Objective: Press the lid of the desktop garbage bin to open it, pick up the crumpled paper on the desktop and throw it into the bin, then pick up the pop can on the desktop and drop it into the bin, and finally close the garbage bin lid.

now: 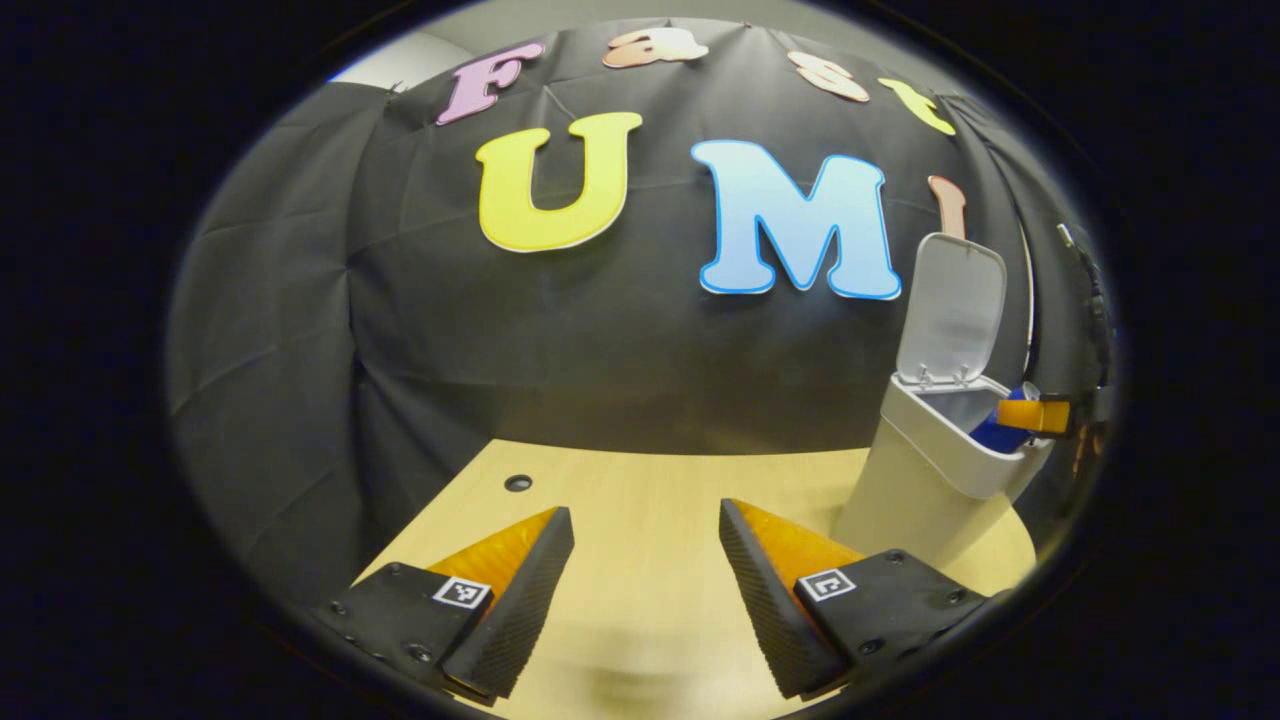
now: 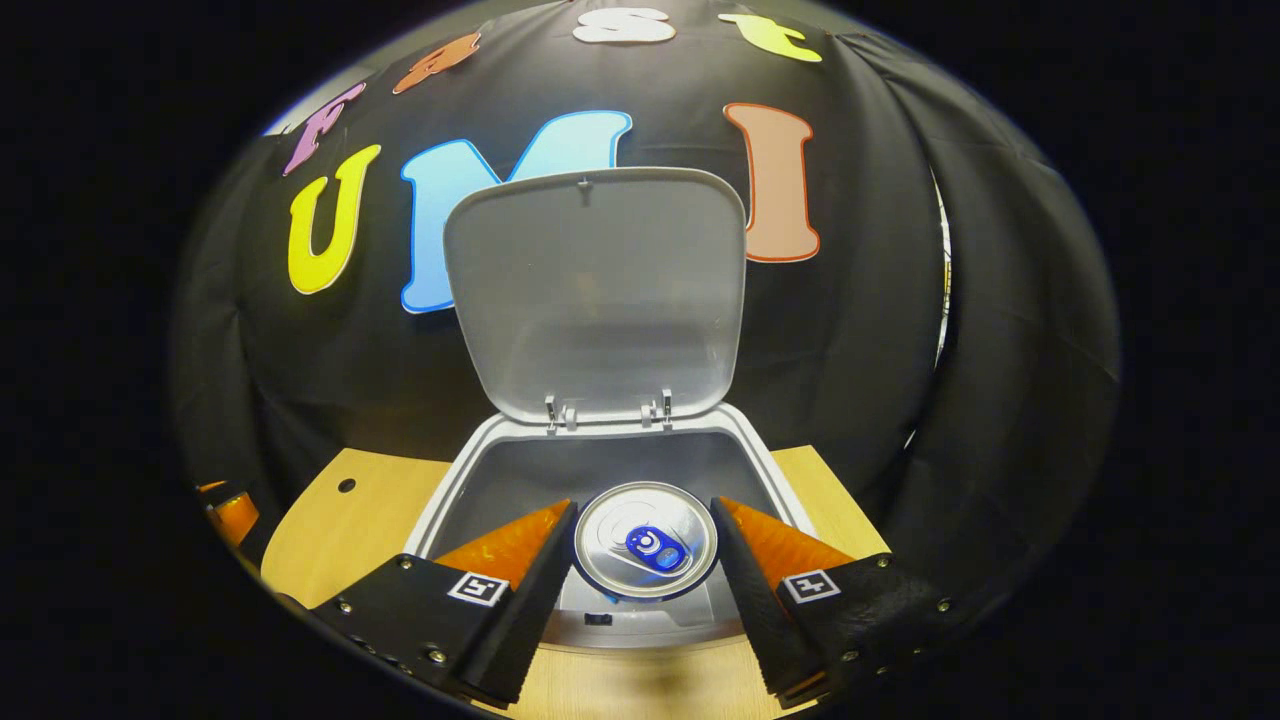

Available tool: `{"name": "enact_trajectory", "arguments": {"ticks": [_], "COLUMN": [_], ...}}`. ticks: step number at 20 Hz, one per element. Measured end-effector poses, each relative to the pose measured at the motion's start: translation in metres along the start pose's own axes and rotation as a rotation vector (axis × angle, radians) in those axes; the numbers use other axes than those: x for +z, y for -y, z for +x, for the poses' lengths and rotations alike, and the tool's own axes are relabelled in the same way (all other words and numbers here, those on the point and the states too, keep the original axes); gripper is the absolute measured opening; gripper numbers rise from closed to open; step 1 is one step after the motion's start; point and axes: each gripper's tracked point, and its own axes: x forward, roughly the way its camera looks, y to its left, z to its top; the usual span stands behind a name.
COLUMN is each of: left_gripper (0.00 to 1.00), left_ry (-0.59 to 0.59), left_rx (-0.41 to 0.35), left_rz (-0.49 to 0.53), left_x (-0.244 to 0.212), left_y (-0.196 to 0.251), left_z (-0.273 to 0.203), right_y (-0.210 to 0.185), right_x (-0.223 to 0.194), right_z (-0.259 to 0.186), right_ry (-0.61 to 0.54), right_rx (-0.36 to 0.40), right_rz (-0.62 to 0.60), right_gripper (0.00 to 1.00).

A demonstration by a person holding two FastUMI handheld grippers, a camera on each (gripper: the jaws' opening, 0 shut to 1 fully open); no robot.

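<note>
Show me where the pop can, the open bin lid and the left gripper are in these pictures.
pop can (image 2: 645,541): right gripper view, on its top end.
bin lid (image 2: 597,290): right gripper view, on its inner face.
left gripper (image 1: 645,580): left gripper view, midway between its fingertips.

Left gripper (image 1: 647,590) held low, jaws spread wide and empty, right gripper (image 2: 645,575) clamped on pop can (image 2: 646,540)

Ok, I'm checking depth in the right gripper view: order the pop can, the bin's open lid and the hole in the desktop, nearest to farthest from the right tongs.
1. Pop can: between the fingers of the right tongs, over the bin's mouth.
2. Hole in the desktop: off to the left.
3. Open lid: upright behind the can, at the bin's back.
Hole and lid are too close to call.
</note>
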Motion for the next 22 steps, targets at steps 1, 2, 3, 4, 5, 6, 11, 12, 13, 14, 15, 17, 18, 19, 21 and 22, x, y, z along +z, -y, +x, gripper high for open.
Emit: {"name": "enact_trajectory", "arguments": {"ticks": [1,2,3,4,5,6,11,12,13,14,15,17,18,19,21,22], "left_gripper": [0.96,0.99,0.96,0.96,0.96,0.96,0.96,0.96,0.96,0.97,0.96,0.96,0.96,0.96,0.96,0.96], "left_ry": [-0.001,-0.003,-0.003,-0.004,-0.005,-0.006,-0.012,-0.014,-0.015,-0.017,-0.019,-0.023,-0.024,-0.025,-0.025,-0.026], "left_rx": [0.0,0.001,0.002,0.002,0.005,0.005,0.006,0.007,0.007,0.008,0.007,0.008,0.007,0.006,0.003,0.002], "left_rz": [-0.001,-0.003,-0.006,-0.007,-0.005,-0.005,-0.009,-0.009,-0.01,-0.012,-0.015,-0.021,-0.023,-0.023,-0.022,-0.021], "left_x": [-0.001,-0.001,-0.001,-0.002,-0.002,-0.002,-0.005,-0.006,-0.007,-0.008,-0.009,-0.011,-0.012,-0.012,-0.012,-0.013], "left_y": [0.0,-0.001,-0.001,-0.001,-0.002,-0.003,-0.004,-0.004,-0.005,-0.005,-0.005,-0.005,-0.005,-0.004,-0.005,-0.005], "left_z": [0.0,0.0,0.0,0.0,0.0,0.0,-0.001,-0.002,-0.001,-0.001,-0.001,-0.002,-0.001,-0.001,-0.002,-0.002], "right_y": [0.0,0.0,0.001,0.0,-0.001,-0.001,-0.005,-0.009,-0.01,-0.011,-0.011,-0.011,-0.012,-0.011,-0.012,-0.012], "right_x": [-0.002,-0.005,-0.006,-0.008,-0.007,-0.009,-0.014,-0.015,-0.014,-0.014,-0.013,-0.013,-0.014,-0.013,-0.013,-0.013], "right_z": [0.001,0.001,0.001,0.002,0.003,0.003,0.005,0.005,0.005,0.004,0.003,0.004,0.004,0.003,0.004,0.004], "right_ry": [-0.005,-0.011,-0.013,-0.017,-0.014,-0.015,-0.021,-0.019,-0.016,-0.014,-0.01,-0.007,-0.006,-0.006,-0.004,-0.002], "right_rx": [-0.002,-0.002,-0.004,-0.004,-0.004,-0.005,-0.001,0.004,0.003,0.003,0.003,0.004,0.004,0.003,0.003,0.003], "right_rz": [-0.001,-0.001,-0.002,-0.002,-0.009,-0.018,-0.07,-0.066,-0.068,-0.068,-0.067,-0.067,-0.067,-0.067,-0.067,-0.067], "right_gripper": [0.84,0.84,0.84,0.84,0.84,0.84,0.84,0.84,0.84,0.84,0.84,0.84,0.84,0.85,0.85,0.85]}}
